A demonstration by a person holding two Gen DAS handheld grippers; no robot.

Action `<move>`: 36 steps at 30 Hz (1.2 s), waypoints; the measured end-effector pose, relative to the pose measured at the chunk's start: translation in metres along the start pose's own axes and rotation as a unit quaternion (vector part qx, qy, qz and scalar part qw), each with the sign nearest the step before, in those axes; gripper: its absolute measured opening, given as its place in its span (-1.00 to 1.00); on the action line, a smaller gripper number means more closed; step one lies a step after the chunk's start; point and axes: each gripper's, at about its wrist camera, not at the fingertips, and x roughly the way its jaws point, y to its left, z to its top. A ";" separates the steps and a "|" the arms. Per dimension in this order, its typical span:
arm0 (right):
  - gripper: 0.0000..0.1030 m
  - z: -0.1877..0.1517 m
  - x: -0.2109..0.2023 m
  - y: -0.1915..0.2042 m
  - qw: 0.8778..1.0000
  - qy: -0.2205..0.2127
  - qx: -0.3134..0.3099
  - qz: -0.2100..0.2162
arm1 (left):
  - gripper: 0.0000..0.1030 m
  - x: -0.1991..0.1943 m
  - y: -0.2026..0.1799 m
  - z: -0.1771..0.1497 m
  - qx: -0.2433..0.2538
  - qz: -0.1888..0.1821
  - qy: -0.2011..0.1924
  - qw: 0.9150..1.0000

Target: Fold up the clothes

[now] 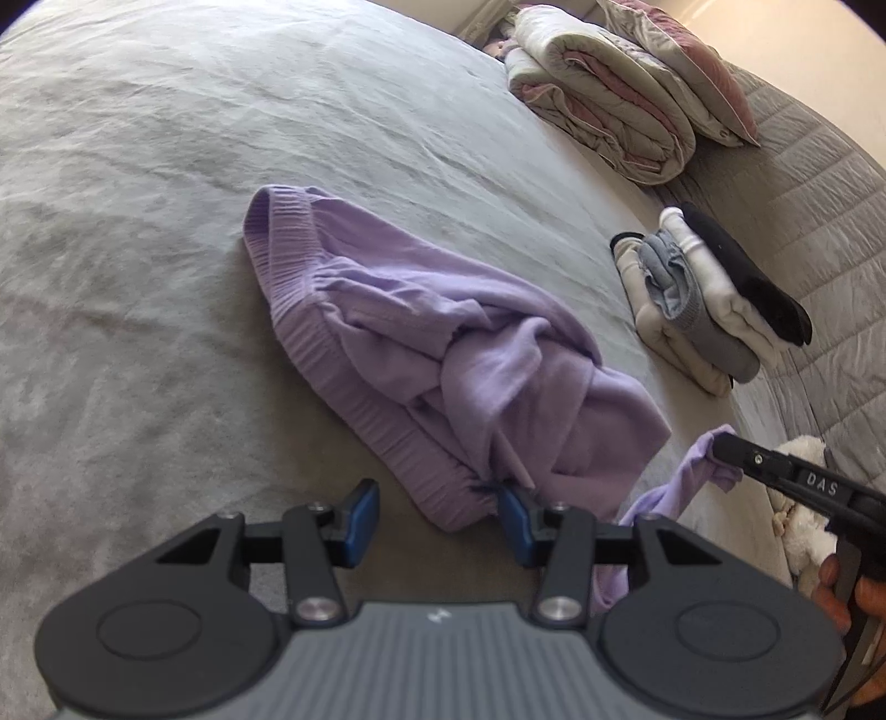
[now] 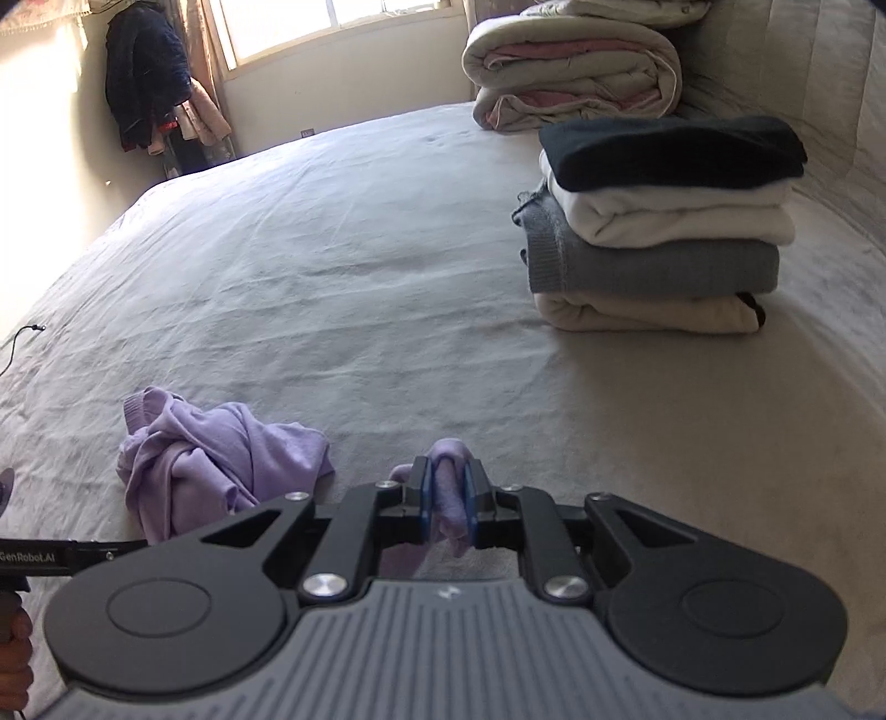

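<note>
Behind right gripper (image 2: 446,501), lilac garment (image 2: 221,459) (partly hidden).

Bedroom of a home. Wide bed (image 2: 332,249) under a pale grey sheet across most of both views; rolled quilt (image 2: 576,72) and pillow (image 1: 686,66) at upper right; stack of folded clothes (image 2: 664,221) at right; sunlit window (image 2: 343,22) at top; jackets hung in the corner (image 2: 149,83) at upper left.
</note>
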 end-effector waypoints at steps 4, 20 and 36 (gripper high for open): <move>-0.41 -0.005 0.000 0.009 0.999 0.015 -0.012 0.037 | -0.07 0.001 -0.014 -0.006 0.055 0.002 -0.002 0.998; -0.03 -0.058 0.025 0.084 0.975 0.124 -0.126 0.132 | -0.68 0.013 -0.044 -0.029 0.199 0.104 -0.069 0.972; -0.94 -0.057 0.011 0.086 0.969 0.092 -0.205 0.100 | -0.83 -0.040 -0.018 -0.024 0.178 0.206 -0.033 0.962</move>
